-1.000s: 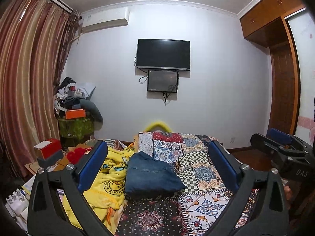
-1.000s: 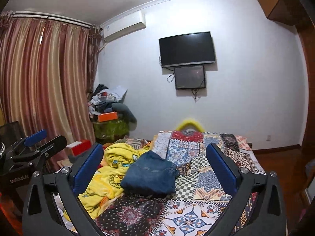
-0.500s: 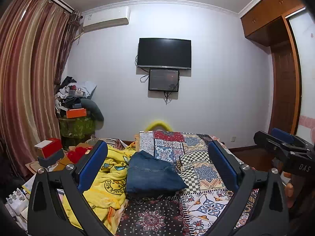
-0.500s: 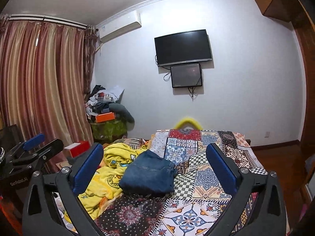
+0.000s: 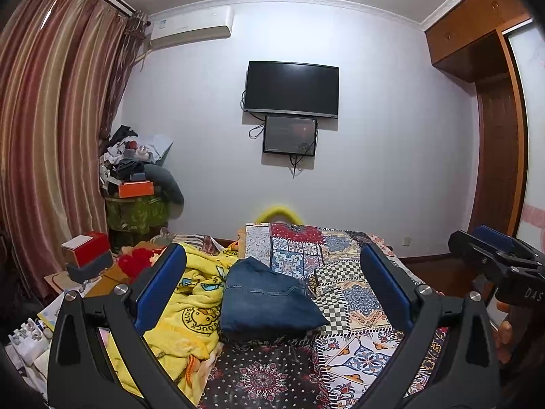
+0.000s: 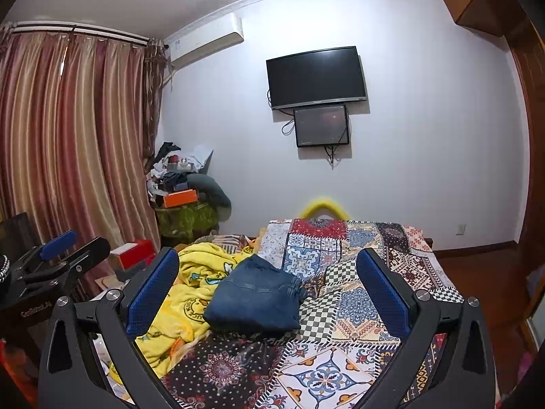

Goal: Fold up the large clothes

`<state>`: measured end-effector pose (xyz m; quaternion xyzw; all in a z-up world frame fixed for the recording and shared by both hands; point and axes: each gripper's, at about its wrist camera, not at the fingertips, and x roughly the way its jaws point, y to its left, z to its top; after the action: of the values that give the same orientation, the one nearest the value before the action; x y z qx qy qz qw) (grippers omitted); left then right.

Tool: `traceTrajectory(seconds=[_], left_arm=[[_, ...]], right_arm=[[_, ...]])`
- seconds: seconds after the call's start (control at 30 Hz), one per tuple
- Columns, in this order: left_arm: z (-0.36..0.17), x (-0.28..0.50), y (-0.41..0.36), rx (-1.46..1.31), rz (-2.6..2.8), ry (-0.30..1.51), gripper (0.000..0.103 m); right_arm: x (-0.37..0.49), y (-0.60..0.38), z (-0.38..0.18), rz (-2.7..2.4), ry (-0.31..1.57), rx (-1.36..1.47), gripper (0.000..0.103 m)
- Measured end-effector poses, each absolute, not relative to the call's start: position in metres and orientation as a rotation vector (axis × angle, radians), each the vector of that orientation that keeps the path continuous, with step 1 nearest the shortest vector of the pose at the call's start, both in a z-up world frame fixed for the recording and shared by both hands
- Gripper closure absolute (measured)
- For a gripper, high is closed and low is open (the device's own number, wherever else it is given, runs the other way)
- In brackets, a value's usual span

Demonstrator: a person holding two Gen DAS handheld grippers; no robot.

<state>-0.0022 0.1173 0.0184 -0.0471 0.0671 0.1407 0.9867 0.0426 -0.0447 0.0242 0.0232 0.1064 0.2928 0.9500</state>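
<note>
A folded pair of blue jeans [image 5: 265,301] lies on the patchwork bedspread [image 5: 357,293], also seen in the right wrist view [image 6: 255,298]. My left gripper [image 5: 272,289] is open and empty, held above the near end of the bed, short of the jeans. My right gripper [image 6: 267,289] is open and empty, likewise short of the jeans. The right gripper also shows at the right edge of the left wrist view [image 5: 497,266], and the left gripper at the left edge of the right wrist view [image 6: 51,266].
A crumpled yellow cartoon blanket [image 5: 190,310] lies left of the jeans. A cluttered stand with an orange box [image 5: 136,189] stands by the curtains [image 5: 51,136]. A red box [image 5: 88,250] sits beside the bed. A TV [image 5: 291,90] hangs on the far wall, a wardrobe [image 5: 500,136] at right.
Both grippers have drifted slightly, so the view has tilted up a little. The jeans lie unchanged and both jaws stay open.
</note>
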Motion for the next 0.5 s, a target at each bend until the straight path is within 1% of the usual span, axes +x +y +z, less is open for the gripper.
traceTrajectory(seconds=[0.5], left_arm=[[0.0197, -0.0029, 0.1175, -0.112, 0.289, 0.135, 0.0]], right_arm=[[0.0391, -0.0451, 0.0278, 0.612, 0.222, 0.038, 0.0]])
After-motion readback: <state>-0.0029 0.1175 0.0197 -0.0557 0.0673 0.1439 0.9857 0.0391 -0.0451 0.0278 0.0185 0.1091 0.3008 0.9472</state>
